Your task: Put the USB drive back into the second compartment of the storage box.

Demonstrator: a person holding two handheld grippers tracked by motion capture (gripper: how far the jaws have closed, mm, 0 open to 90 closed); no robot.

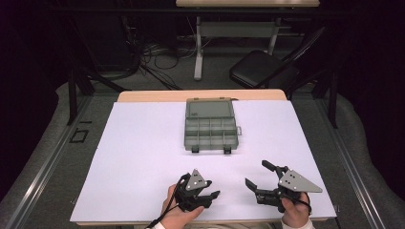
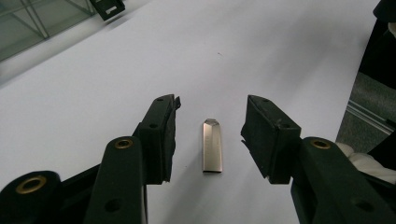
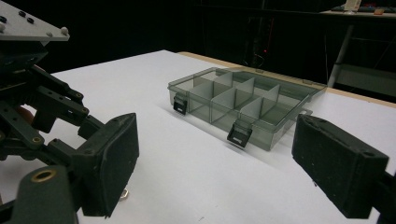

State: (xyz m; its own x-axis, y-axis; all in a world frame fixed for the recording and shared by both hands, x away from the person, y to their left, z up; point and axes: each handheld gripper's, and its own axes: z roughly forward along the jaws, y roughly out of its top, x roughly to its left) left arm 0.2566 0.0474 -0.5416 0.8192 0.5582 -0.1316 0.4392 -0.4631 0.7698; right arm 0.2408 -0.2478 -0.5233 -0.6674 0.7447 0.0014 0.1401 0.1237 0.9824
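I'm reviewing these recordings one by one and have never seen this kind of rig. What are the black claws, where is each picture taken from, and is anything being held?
A person sits at a white table with a black two-jaw tool in each hand. The high view looks down from above; the other two pictures come from cameras riding on the tools. The left hand-held gripper has its jaws on either side of a small silver metal USB stick lying flat on the table, with gaps on both sides, so it is not gripped yet. The right hand-held gripper is open and empty, facing a smoky transparent plastic compartment box that lies open farther back, its compartments apparently empty.
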